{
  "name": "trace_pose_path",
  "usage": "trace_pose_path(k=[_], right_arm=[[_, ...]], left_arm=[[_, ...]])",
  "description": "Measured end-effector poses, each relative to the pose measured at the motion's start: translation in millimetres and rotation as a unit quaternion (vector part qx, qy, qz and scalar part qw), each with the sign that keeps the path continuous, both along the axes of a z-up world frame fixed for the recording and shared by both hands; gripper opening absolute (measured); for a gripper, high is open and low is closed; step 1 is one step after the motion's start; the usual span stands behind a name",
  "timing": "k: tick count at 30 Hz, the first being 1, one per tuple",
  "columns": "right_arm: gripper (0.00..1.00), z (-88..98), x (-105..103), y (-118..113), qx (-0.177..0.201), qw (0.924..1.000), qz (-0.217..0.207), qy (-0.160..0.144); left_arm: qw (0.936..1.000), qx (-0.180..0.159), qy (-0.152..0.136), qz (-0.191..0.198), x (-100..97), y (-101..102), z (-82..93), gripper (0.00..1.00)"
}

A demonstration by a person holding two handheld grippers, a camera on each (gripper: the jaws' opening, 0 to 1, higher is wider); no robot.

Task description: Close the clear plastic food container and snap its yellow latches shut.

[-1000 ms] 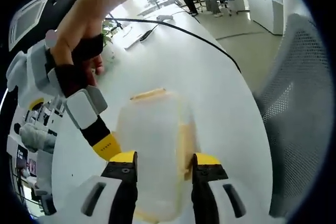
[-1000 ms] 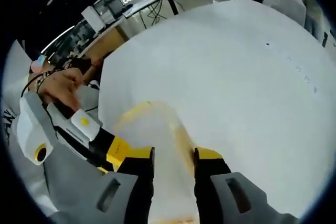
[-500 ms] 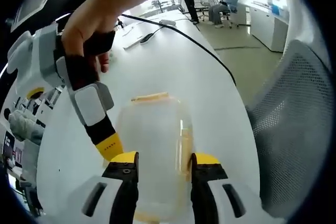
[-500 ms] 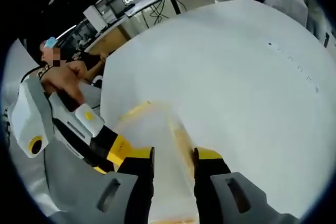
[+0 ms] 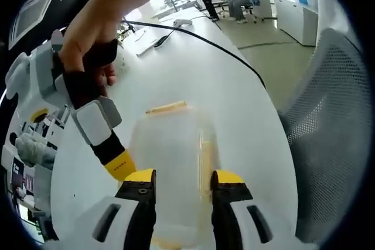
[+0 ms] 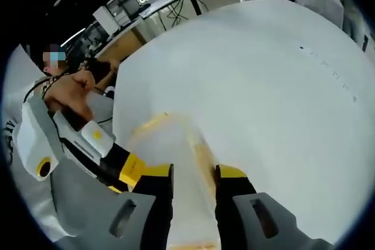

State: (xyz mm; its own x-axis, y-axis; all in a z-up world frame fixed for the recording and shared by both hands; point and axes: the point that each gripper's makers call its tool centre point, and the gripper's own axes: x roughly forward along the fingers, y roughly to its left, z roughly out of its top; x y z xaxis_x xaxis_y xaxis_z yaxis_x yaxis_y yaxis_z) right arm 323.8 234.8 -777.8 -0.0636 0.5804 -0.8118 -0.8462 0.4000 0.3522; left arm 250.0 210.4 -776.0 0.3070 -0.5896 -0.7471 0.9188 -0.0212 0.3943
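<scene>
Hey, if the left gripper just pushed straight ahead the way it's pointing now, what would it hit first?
The left gripper already has the clear container between its jaws, so it would press further onto that; beyond lies white table. Whether the jaws touch it is unclear.

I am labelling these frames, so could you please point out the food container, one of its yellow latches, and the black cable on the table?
food container (image 5: 170,168): left gripper view, its clear top face.
yellow latch (image 5: 166,108): left gripper view, the strip along the far edge.
black cable (image 5: 205,40): left gripper view, mid-run across the table.
</scene>
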Motion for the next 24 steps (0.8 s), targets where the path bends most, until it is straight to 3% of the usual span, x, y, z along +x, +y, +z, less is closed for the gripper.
trace_pose_path(k=[7, 9, 10, 11, 12, 14, 24], right_arm=[[0.18, -0.6, 3, -2, 0.009, 0.9997, 0.006, 0.024], [0.14, 1.1, 4, -1, 0.014, 0.9998, 0.011, 0.014], [0.05, 5.2, 10, 1, 0.019, 0.9998, 0.004, 0.002], [0.04, 11.2, 17, 5, 0.032, 0.9994, -0.007, -0.012], [0.04, 6.1, 8, 2, 0.007, 0.9997, 0.021, -0.011], [0.05, 7.9, 5, 2, -0.004, 0.9985, 0.044, -0.031], [0.14, 6.8, -10, 0, -0.007, 0.9948, 0.101, -0.012]], left_arm=[[1.0, 0.003, -0.003, 0.003, -1.3, 0, -0.9, 0.31], [1.0, 0.001, -0.003, 0.002, -1.1, 1, -1.4, 0.31], [1.0, 0.0, -0.002, 0.002, -1.2, 1, -1.3, 0.31], [1.0, 0.0, -0.003, 0.001, -1.4, 2, -1.0, 0.31], [1.0, 0.001, -0.004, 0.001, -1.4, 1, -1.0, 0.31], [1.0, -0.002, -0.003, 0.0, -1.6, 1, -1.0, 0.31], [1.0, -0.004, -0.006, 0.003, -2.3, -1, -0.4, 0.31]])
